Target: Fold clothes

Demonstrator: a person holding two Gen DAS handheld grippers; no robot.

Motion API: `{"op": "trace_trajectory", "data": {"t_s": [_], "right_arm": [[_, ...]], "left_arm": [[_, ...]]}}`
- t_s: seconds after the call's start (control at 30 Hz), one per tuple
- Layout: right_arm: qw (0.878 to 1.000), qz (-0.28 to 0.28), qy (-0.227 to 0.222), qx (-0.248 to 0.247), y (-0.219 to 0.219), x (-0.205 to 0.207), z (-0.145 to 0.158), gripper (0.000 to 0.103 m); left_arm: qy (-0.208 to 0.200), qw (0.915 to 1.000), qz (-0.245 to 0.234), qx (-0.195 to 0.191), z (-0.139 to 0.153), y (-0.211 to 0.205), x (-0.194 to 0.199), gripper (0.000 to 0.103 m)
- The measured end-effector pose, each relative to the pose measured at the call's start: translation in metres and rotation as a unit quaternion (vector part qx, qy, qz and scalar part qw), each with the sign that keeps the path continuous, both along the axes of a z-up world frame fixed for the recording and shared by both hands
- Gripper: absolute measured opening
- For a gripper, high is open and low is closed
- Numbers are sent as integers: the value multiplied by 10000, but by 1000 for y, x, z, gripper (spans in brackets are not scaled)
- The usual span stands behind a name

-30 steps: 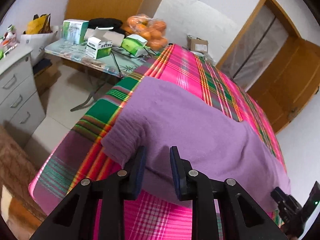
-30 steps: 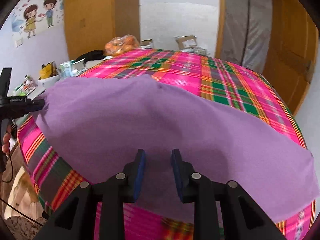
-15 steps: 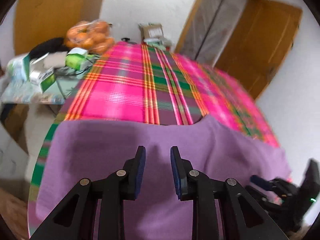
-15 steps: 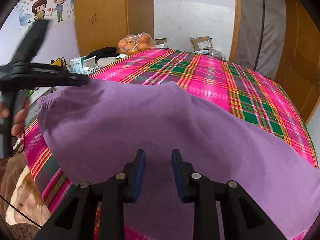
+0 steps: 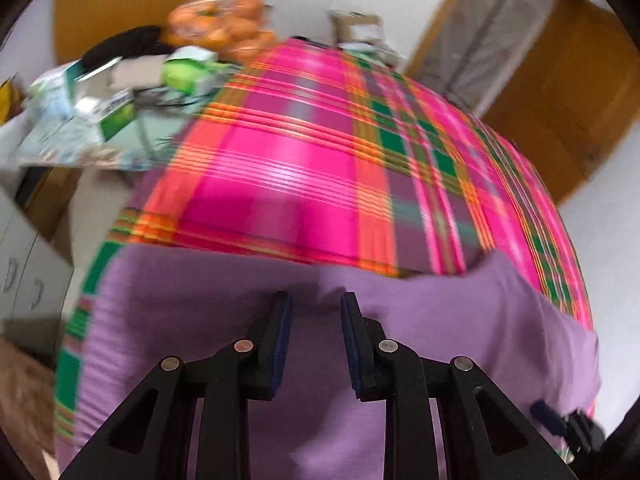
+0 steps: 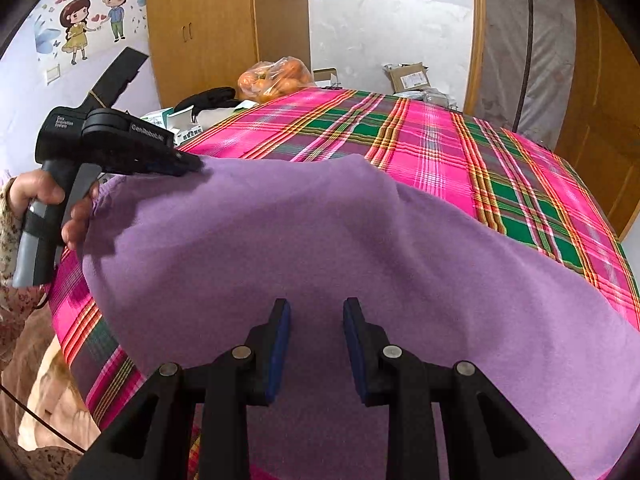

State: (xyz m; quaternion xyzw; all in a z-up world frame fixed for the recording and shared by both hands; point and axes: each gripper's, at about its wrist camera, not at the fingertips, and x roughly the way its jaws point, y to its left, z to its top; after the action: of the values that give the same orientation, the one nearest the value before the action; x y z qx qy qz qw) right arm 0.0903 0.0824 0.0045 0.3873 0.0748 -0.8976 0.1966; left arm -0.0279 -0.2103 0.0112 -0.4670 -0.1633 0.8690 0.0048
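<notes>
Hovering over purple garment (image 6: 320, 248): right gripper (image 6: 316, 336), jaws parted, gripping nothing. Left gripper (image 5: 314, 332) likewise parted above same cloth. Garment spread on near part of pink plaid bedspread (image 6: 440, 148). Beyond, bag of oranges (image 6: 276, 78), wooden wardrobe (image 6: 224, 20).

A pink, green and orange plaid bedspread (image 6: 440, 152) covers the bed; beyond its far edge a bag of oranges (image 6: 276, 80) sits on a cluttered desk (image 5: 100, 136) among green-and-white boxes (image 5: 116, 114); a cartoon couple sticker (image 6: 94, 20) decorates the wall beside a wooden wardrobe (image 6: 224, 28).
</notes>
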Motion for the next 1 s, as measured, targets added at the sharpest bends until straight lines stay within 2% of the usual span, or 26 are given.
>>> {"op": "trace_trajectory", "data": {"t_s": [0.07, 0.2, 0.47, 0.63, 0.83, 0.93, 1.0], "right_arm": [[10000, 1, -6, 0, -1, 0, 0, 28], [10000, -1, -17, 12, -2, 0, -1, 28], [10000, 81, 43, 7, -6, 4, 2, 28], [9999, 125, 25, 12, -9, 4, 2, 28], [9999, 139, 9, 51, -12, 6, 1, 28], [9999, 145, 26, 45, -14, 6, 2, 28], [9998, 193, 56, 35, -17, 8, 3, 28]], "left_arm": [[10, 9997, 181, 151, -1, -14, 1, 20], [-6, 9992, 239, 305, -4, -25, 3, 15], [-45, 9996, 132, 262, 8, -11, 9, 21], [-53, 9995, -104, 296, -3, -8, 13, 21], [-52, 9997, 185, 170, -1, -23, 14, 21], [-26, 9987, 303, 408, 1, -35, 21, 21], [26, 9983, 407, 413, 6, -41, 29, 21]]}}
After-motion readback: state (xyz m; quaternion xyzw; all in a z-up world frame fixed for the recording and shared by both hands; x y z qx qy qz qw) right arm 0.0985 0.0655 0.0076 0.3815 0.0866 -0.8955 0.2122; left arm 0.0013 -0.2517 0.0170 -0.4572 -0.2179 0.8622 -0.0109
